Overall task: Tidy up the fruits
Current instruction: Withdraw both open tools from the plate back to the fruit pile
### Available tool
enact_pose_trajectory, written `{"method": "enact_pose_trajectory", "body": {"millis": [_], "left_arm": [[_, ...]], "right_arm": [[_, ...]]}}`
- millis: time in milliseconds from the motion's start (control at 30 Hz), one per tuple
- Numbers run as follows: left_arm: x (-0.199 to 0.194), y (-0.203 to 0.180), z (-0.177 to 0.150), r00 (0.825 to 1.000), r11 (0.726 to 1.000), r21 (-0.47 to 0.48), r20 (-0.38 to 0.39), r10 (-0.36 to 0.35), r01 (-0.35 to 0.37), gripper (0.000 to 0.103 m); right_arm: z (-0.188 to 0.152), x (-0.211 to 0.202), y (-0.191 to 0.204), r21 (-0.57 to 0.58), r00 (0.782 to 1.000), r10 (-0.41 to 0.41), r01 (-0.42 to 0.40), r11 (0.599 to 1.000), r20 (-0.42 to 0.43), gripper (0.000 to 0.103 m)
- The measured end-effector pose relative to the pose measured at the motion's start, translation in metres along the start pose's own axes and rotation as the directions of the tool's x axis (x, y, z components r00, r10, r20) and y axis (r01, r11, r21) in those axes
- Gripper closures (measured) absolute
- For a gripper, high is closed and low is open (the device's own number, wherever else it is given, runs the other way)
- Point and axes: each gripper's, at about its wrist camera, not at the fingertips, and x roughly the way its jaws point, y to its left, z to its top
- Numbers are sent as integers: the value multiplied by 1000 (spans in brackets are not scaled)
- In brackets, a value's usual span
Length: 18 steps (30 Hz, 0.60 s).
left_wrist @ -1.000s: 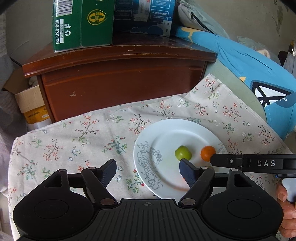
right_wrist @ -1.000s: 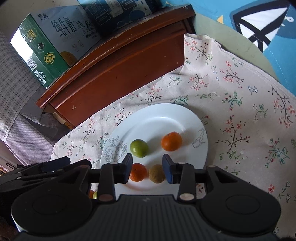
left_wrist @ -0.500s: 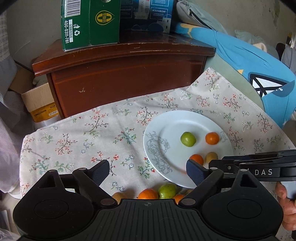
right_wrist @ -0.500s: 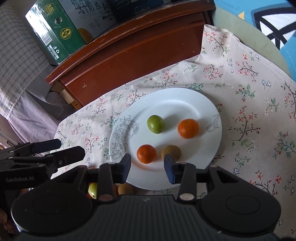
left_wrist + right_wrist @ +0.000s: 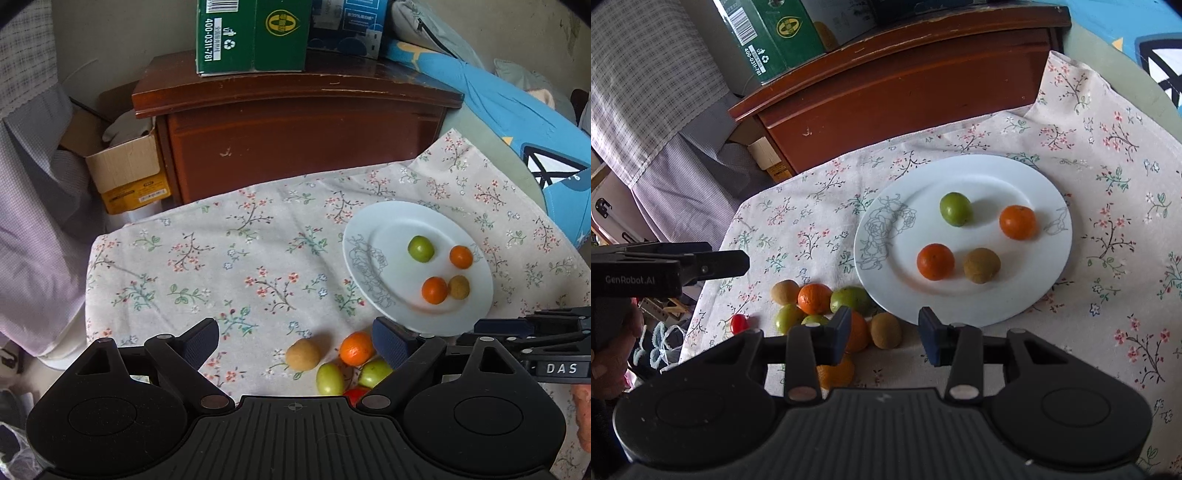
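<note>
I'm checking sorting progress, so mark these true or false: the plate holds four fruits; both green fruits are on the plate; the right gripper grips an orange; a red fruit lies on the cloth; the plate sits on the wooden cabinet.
1. True: the plate holds four fruits.
2. False: one green fruit is on it; others lie on the cloth.
3. False: the right gripper is open, holding nothing.
4. True: the red fruit.
5. False: it sits on the cloth.
</note>
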Motion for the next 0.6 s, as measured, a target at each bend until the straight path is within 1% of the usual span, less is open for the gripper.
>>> {"method": "enact_pose_trajectory", "body": {"millis": [200,400,500,600], "left_arm": [[4,11,-19,998,999,6,-47,36,-36,11],[9,10,-41,995,998,54,-86,42,-38,12],[12,9,-50,994,997,61,-102,44,-38,12],[15,9,-56,993,997,65,-111,43,-36,12]], "right_arm": [[-11,2,4,7,1000,13,-13,1000,-24,61],[-26,5,18,-32,998,36,-38,999,-55,61],[-30,9,23,-59,996,47,-51,997,-73,61],[-32,13,28,-82,996,44,-50,995,-73,61]]}}
